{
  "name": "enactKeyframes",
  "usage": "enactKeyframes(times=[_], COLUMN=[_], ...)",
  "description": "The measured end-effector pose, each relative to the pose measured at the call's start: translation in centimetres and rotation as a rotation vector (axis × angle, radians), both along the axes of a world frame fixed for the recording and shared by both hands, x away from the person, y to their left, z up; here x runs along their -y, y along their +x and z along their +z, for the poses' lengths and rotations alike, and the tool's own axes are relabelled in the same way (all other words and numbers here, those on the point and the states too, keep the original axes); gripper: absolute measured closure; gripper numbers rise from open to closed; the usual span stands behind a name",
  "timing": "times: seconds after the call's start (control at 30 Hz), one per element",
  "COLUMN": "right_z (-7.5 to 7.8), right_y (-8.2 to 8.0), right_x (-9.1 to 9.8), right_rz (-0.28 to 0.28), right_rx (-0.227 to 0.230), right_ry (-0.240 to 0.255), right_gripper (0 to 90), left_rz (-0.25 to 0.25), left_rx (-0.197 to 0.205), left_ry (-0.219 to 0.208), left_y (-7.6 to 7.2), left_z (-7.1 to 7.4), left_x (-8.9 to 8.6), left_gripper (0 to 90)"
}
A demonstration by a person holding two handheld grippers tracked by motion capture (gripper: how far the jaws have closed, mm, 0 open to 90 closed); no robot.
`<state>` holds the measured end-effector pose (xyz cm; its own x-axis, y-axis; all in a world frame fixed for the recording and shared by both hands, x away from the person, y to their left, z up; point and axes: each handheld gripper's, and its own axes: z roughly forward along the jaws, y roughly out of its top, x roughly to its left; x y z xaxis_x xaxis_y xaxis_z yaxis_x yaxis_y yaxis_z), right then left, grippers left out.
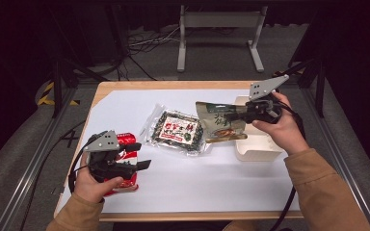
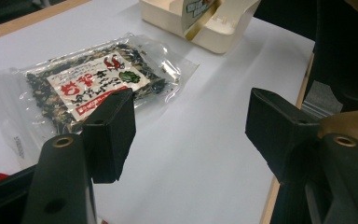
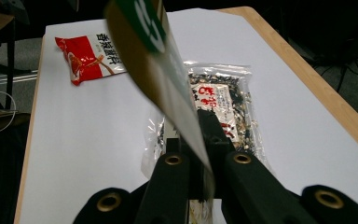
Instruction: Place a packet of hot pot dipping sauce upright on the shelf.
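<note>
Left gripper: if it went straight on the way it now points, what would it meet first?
Probably the clear snack bag lying flat on the table; the left gripper, jaws open, points just beside it, so depth leaves this uncertain.

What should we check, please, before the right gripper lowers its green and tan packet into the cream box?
1. Right gripper jaws clamped on the green and tan packet: ok.
2. Packet lifted off the table: ok, in the right gripper view.
3. Cream box open on top: ok.
4. Free room inside the box: cannot tell.
5. Left gripper open and away from the box: ok.
6. Clear seaweed bag lying outside the box: ok.
</note>
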<state>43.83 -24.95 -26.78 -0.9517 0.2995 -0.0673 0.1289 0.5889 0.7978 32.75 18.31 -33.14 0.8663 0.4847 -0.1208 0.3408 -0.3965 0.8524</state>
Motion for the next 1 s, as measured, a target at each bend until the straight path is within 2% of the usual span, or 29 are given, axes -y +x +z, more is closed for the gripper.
enactKeyframes(times=[0.13, 0.27, 0.63, 0.83, 1.0], right_z=[0.4, 0.9, 2.3, 2.6, 2.7], right_y=[0.8, 1.7, 3.8, 5.2, 6.3], right_x=[0.6, 1.3, 3.8, 4.6, 5.3], right_rz=[-0.011, -0.029, -0.082, -0.109, -0.137], right_rx=[0.003, 0.013, 0.037, 0.050, 0.064], right_ry=[0.018, 0.011, 0.034, 0.025, 0.041], right_gripper=[89.3, 89.3, 89.3, 89.3, 89.3], left_rz=[0.018, 0.029, 0.033, 0.034, 0.035], left_rx=[-0.008, -0.016, -0.033, -0.035, -0.041], left_ry=[0.000, -0.006, -0.006, -0.004, -0.003], left_y=[-0.1, -0.1, 0.3, 0.4, 0.5], left_z=[-0.2, -0.3, -0.7, -0.9, -1.0], left_x=[-0.4, -0.8, -0.8, -0.8, -0.8], left_gripper=[33.5, 33.6, 33.8, 33.7, 33.7])
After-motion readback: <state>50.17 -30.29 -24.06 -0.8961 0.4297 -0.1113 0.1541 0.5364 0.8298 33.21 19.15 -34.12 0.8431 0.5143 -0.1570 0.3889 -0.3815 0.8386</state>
